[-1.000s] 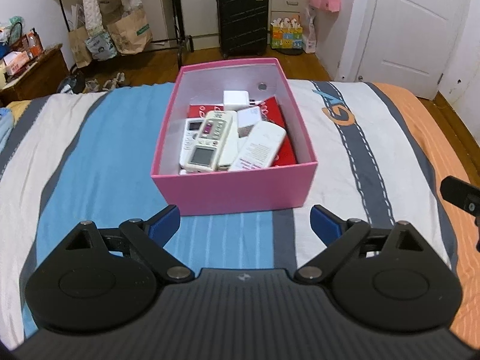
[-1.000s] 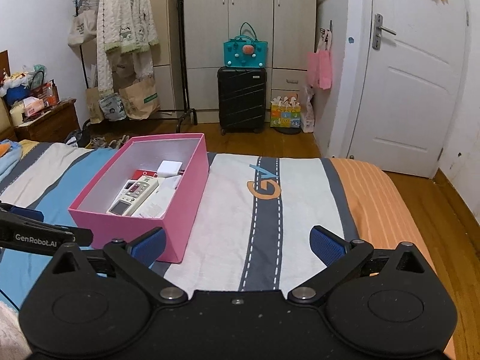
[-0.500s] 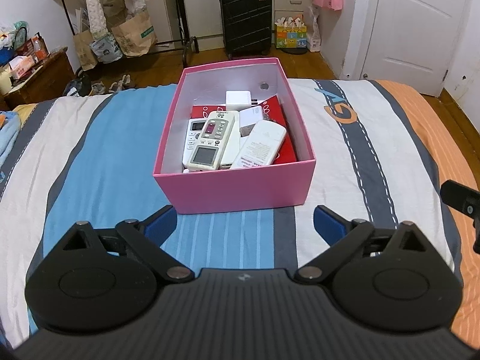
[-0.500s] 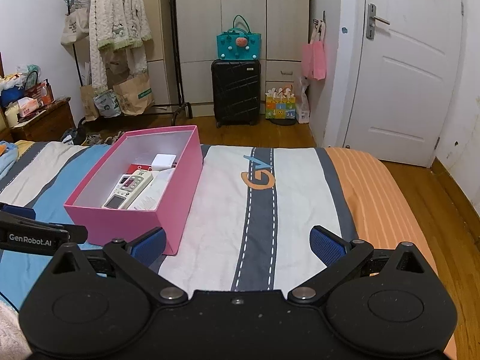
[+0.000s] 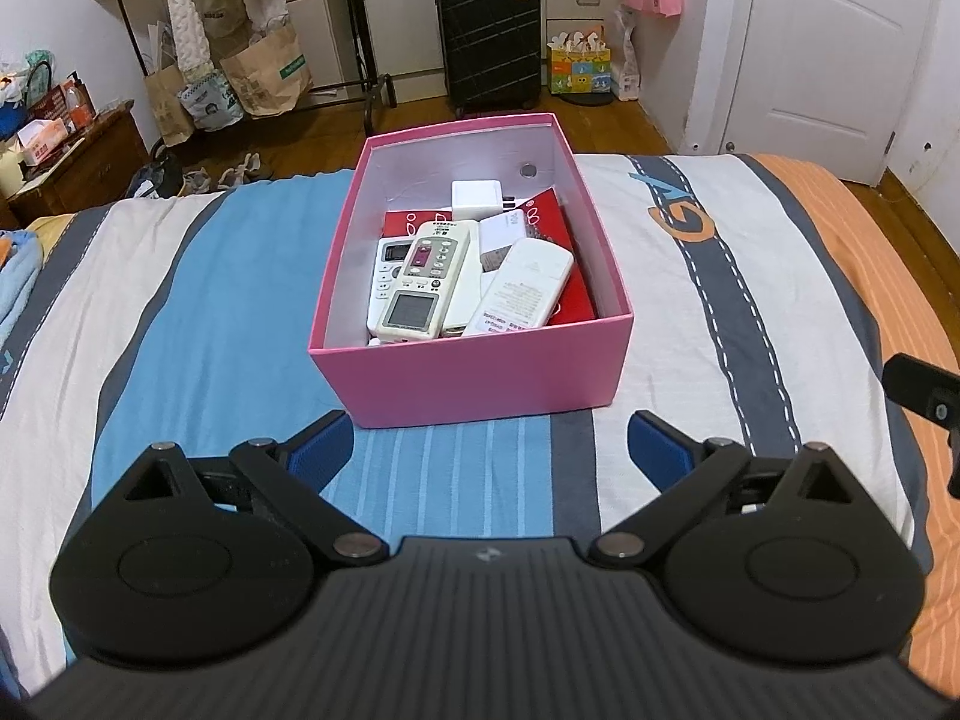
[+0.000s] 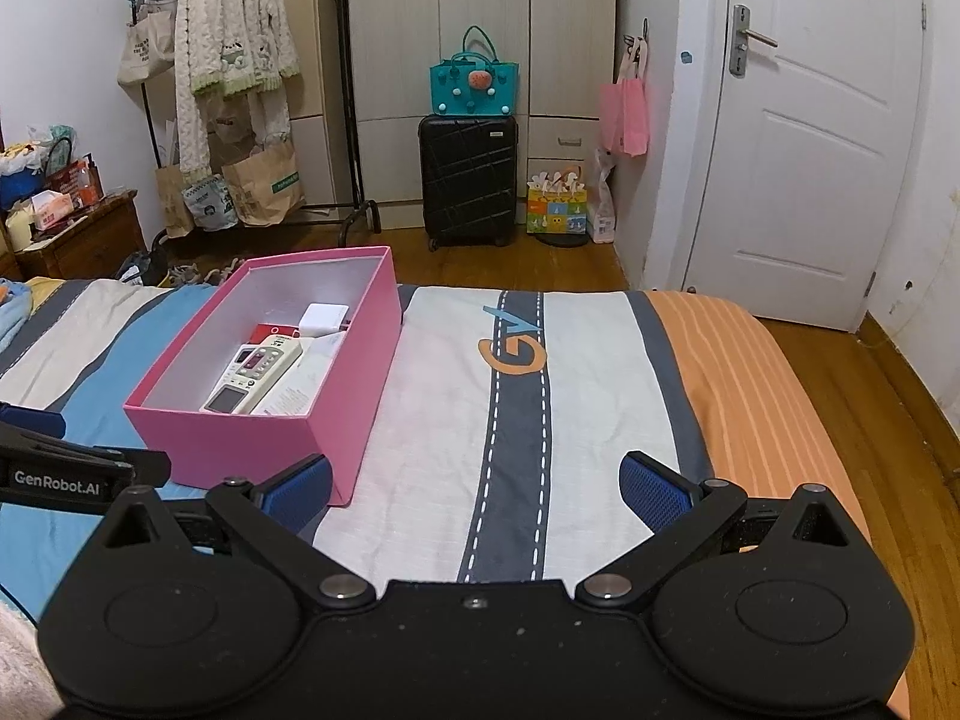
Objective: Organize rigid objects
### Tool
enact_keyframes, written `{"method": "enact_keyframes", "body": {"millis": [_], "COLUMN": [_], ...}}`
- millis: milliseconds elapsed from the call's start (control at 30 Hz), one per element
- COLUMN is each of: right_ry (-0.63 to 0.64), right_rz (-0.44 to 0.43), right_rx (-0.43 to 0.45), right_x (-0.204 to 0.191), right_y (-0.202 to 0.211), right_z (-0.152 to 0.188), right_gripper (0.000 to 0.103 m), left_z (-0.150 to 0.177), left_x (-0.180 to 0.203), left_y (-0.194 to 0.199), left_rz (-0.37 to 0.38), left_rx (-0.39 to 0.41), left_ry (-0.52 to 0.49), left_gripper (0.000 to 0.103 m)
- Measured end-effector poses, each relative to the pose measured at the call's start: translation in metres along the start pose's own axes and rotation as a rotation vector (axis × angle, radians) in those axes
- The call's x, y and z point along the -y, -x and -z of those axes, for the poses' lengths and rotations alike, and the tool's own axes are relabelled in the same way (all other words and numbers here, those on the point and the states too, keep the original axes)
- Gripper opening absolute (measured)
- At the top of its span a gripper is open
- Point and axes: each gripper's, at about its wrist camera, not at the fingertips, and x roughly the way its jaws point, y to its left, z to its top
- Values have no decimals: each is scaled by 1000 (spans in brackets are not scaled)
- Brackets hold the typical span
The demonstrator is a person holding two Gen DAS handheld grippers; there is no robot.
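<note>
Fingers [image 5: 318, 444] on my left gripper [image 5: 489, 447] are spread wide and released, blue pads at the lower left and lower right of the left view, nothing between them. My right gripper [image 6: 474, 483] matches: fingers [image 6: 651, 489] parted, empty. Both grippers sit level and point forward over the bed [image 5: 180, 300], clear of the bedding. In the left view the right gripper's black edge pokes in at the right margin; in the right view the left gripper's black arm, lettered GenRobot.AI, enters at the left edge.

Centered in the left view, just above the gap between the fingers, sits the pink box [image 5: 480, 375], open on top, resting on the bed. In the right view the box [image 6: 240, 435] sits left of center, its near corner just behind my left pad. Inside lie white remotes [image 5: 420, 282], one on top with a small screen toward me, another turned label-up at its right. Behind them sits a white charger [image 5: 477, 198], and a red booklet [image 5: 570, 288] lies under the pile.

Bedding runs in blue, white, grey and orange stripes, with an orange logo [image 6: 513, 354] on the grey band. Past the bed is wood floor, a black suitcase [image 6: 468, 180] with a teal bag [image 6: 474, 84] on top, a wardrobe [image 6: 480, 24], a clothes rack [image 6: 234, 60] at upper left, and a white door [image 6: 810, 150] at right.
</note>
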Motion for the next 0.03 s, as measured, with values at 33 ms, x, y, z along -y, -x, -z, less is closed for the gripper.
{"method": "enact_keyframes", "body": {"millis": [33], "right_ry": [0], "right_rz": [1], "right_rx": [-1], "right_x": [0], "right_y": [0], "right_z": [0], "right_gripper": [103], "left_z": [0], "left_x": [0], "left_y": [-1], "left_rz": [-1], "left_rx": [-3], "left_ry": [0], "left_gripper": [99]}}
